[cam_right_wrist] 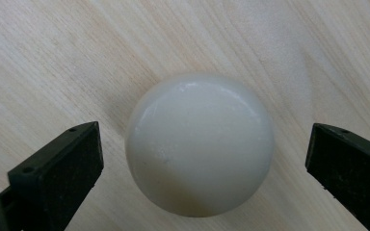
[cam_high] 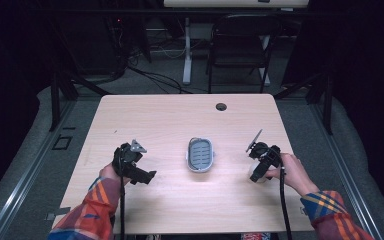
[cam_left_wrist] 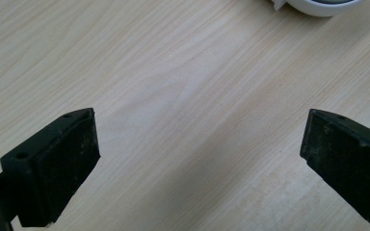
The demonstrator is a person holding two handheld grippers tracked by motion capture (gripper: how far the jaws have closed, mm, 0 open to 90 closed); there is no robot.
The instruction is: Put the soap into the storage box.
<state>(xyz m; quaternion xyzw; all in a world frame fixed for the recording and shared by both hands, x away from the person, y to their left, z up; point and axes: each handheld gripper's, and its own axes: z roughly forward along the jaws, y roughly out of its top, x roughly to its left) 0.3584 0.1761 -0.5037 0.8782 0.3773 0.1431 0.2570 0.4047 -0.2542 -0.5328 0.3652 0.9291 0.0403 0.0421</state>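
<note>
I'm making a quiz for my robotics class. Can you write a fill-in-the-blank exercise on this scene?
1. The white soap lies between the jaws of the ____ gripper.
2. Those jaws are ____, not touching it.
3. The soap dish sits ____ the two grippers.
4. The left gripper holds ____.

Missing words: right; open; between; nothing

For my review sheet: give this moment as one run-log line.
right gripper: open, jaws astride round soap bar, not touching | left gripper: open, over bare table | soap dish: table centre, empty
</note>
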